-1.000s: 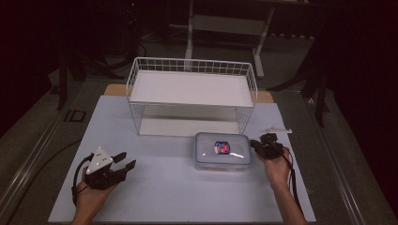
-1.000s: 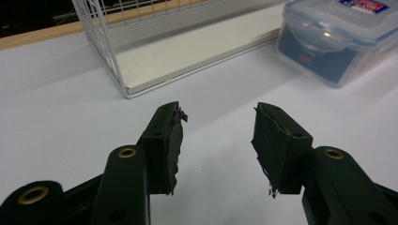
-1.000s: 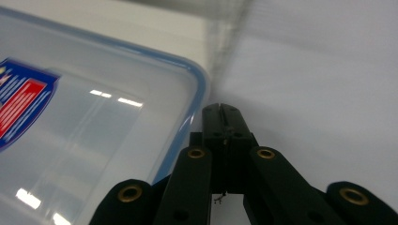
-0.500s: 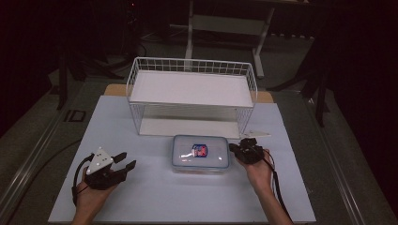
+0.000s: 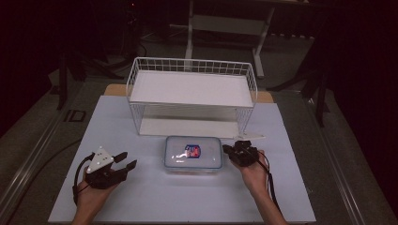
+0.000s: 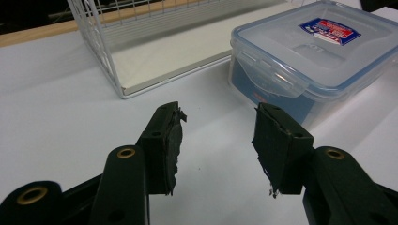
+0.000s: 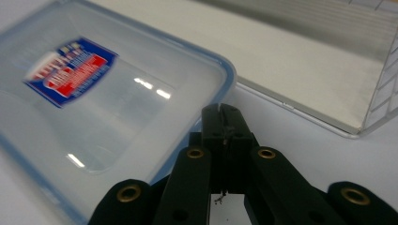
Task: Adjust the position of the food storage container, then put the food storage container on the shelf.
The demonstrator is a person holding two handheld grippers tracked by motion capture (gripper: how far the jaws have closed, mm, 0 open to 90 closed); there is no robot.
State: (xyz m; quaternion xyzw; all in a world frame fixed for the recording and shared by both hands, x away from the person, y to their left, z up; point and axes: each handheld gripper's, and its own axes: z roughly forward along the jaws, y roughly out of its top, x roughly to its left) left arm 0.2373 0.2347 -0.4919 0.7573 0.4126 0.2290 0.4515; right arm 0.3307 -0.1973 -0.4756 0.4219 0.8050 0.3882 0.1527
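Container [image 5: 193, 153] with clear snap lid and red-blue label, flat on the white desk [image 5: 155, 201], just in front of the wire rack's [image 5: 192, 96] lower shelf, long axis running left to right across the desk. Touching, or all but touching, the right tool [image 5: 231, 150] at its right short end; seen in the right gripper view [image 7: 141, 93] with the lid corner right at the tips of that tool [image 7: 224, 117], jaws pressed together, nothing pinched between them. Lying off to the right and slightly ahead of the left tool [image 5: 126, 161], near but apart; in the left gripper view [image 6: 309, 61] beyond that tool [image 6: 218, 136], jaws partly spread, empty. Right hand plainly the nearer. Compared with a second ago: container shifted leftward along the desk, now centred before the rack, right tool shifted along with it at the same end, looking like a push with closed tips; left tool unmoved.
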